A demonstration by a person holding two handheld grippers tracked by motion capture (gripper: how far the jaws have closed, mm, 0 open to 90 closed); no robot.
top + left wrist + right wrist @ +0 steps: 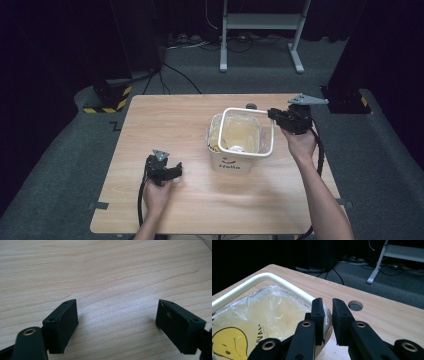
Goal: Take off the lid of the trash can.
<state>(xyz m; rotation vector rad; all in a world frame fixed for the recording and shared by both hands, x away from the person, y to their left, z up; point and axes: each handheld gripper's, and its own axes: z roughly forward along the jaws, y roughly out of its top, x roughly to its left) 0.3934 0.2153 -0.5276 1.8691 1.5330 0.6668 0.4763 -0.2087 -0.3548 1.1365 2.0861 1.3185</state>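
High view: a light wooden table (200,200) stands on grey carpet in a dark room; cables and a pale metal stand (262,30) lie beyond the far edge, with yellow-black hazard tape (112,102) at the far left corner. A white bin (239,142), lined with a clear bag and marked "Hello", sits right of the table's centre. Its white loop handle (247,131) is raised over the rim. The right gripper (274,114) meets that handle at its far right corner. The left gripper (176,171) rests on bare wood, well apart from the bin. What lies in the bin's bottom is too blurred to name.

Left gripper view: jaws spread wide, nothing between them, wood grain beneath.

Right gripper view: jaws clamped on the handle (257,281), which disappears behind them; the clear bag (269,312) and a yellow face print (227,342), cut off at the frame's lower left. A round cable hole (355,305) pierces the table.
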